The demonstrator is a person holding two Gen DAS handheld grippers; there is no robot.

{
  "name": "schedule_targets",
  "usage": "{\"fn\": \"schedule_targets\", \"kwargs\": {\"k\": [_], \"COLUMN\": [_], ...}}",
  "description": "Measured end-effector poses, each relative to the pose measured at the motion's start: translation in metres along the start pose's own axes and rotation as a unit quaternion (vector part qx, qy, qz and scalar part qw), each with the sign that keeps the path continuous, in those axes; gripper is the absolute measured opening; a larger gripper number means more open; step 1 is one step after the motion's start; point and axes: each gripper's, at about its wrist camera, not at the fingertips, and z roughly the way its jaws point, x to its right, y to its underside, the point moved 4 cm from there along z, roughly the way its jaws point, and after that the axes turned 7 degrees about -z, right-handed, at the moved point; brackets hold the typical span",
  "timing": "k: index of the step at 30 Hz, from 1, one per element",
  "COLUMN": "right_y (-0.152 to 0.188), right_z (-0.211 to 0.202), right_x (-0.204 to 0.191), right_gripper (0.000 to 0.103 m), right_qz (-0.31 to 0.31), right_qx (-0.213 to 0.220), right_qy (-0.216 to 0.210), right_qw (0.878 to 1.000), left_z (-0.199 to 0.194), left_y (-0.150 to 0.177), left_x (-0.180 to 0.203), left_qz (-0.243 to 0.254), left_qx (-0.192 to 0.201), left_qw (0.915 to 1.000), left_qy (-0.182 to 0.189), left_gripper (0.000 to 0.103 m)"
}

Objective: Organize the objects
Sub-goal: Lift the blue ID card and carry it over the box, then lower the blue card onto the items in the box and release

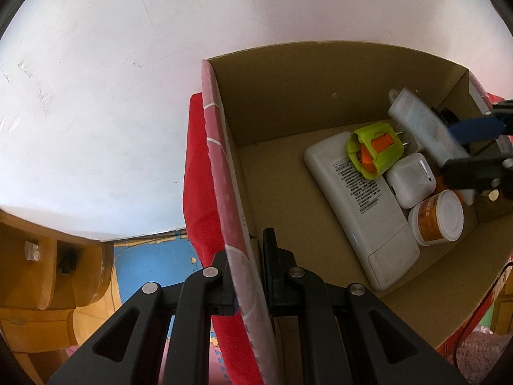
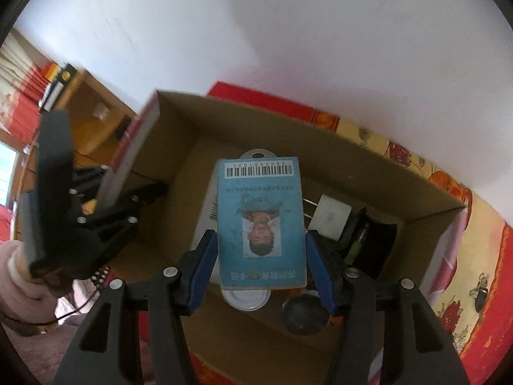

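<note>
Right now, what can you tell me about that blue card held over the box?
The blue card is a worn, scuffed ID badge in a clear plastic sleeve with a hang slot at its far end. It carries a barcode strip, lines of print and a small portrait photo, all upside down in the right wrist view. The right claw grips its two long edges with blue pads, holding it above the open cardboard box, clear of the contents.
</note>
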Motion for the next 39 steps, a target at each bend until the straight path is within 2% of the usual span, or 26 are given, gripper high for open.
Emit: {"fn": "schedule_targets", "kwargs": {"k": [3, 9, 16, 21, 24, 32, 39], "right_y": [0.000, 0.002, 0.004, 0.006, 0.008, 0.021, 0.030], "right_z": [0.007, 0.020, 0.018, 0.016, 0.012, -0.028, -0.075], "right_x": [0.001, 0.003, 0.012, 0.022, 0.024, 0.017, 0.022], "right_gripper": [0.056, 0.056, 0.057, 0.066, 0.067, 0.067, 0.067], "right_qz": [-0.006, 0.000, 0.026, 0.043, 0.050, 0.074, 0.093], "right_qx": [-0.011, -0.021, -0.007, 0.006, 0.021, 0.075, 0.110], "right_qy": [0.024, 0.032, 0.028, 0.026, 0.025, 0.010, 0.018], "right_qw": [1.000, 0.999, 0.999, 0.999, 0.998, 0.994, 0.989], "left_z": [0.000, 0.001, 0.000, -0.001, -0.003, -0.005, -0.005], "left_y": [0.000, 0.000, -0.001, -0.002, -0.002, -0.001, -0.001], "left_x": [0.000, -0.001, -0.001, -0.001, 0.000, 0.000, 0.001], "left_qz": [0.000, 0.000, -0.001, -0.002, -0.002, -0.002, 0.000], "left_qx": [0.000, 0.000, 0.000, 0.001, 0.001, 0.001, 0.000], "left_qw": [1.0000, 1.0000, 1.0000, 1.0000, 1.0000, 1.0000, 1.0000], "left_qy": [0.000, 0.000, 0.000, 0.001, 0.002, 0.000, 0.000], "left_gripper": [0.011, 0.011, 0.011, 0.011, 0.011, 0.011, 0.011]}}
